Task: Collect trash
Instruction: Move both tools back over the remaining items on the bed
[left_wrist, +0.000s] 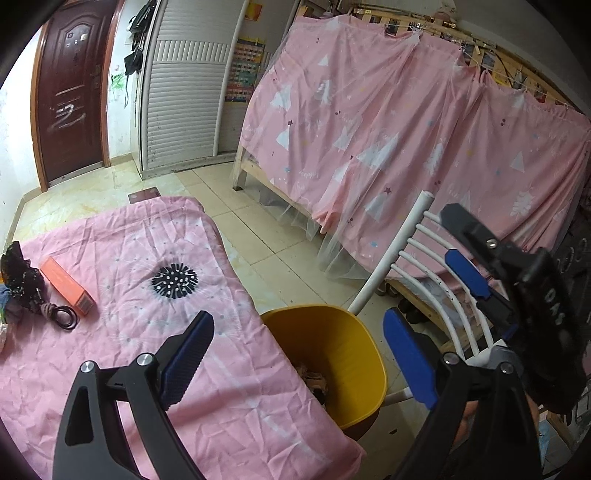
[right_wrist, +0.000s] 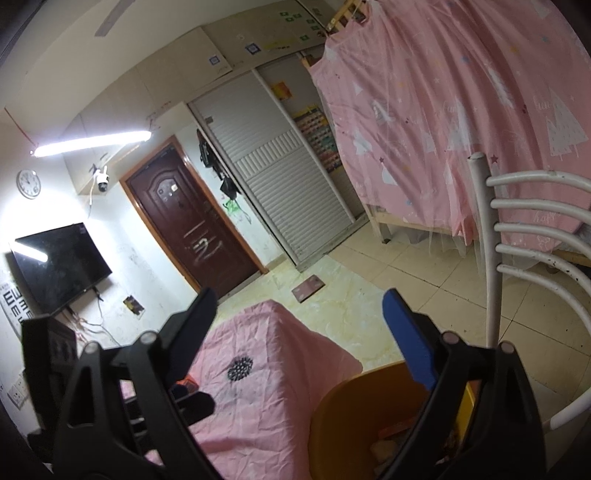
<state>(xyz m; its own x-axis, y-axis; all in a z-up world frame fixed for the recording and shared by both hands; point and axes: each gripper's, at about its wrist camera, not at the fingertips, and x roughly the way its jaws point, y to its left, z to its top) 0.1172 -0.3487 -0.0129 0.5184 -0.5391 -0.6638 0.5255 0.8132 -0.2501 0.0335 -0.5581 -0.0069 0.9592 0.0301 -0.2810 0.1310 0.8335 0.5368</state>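
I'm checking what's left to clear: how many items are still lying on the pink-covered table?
3 that I can make out: an orange box, a black lace bundle beside it at the left edge, and black hair ties in front of the box. More may lie beyond the frame's left edge.

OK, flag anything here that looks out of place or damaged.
The door carries pale scrawled marks across its middle panel, like graffiti or scratches. A flat reddish tile lies loose on the floor beyond the table. Nothing looks spilled; the bin stands upright.

Tube light (right_wrist: 92, 142) glaring; fisheye edges dark, curved.
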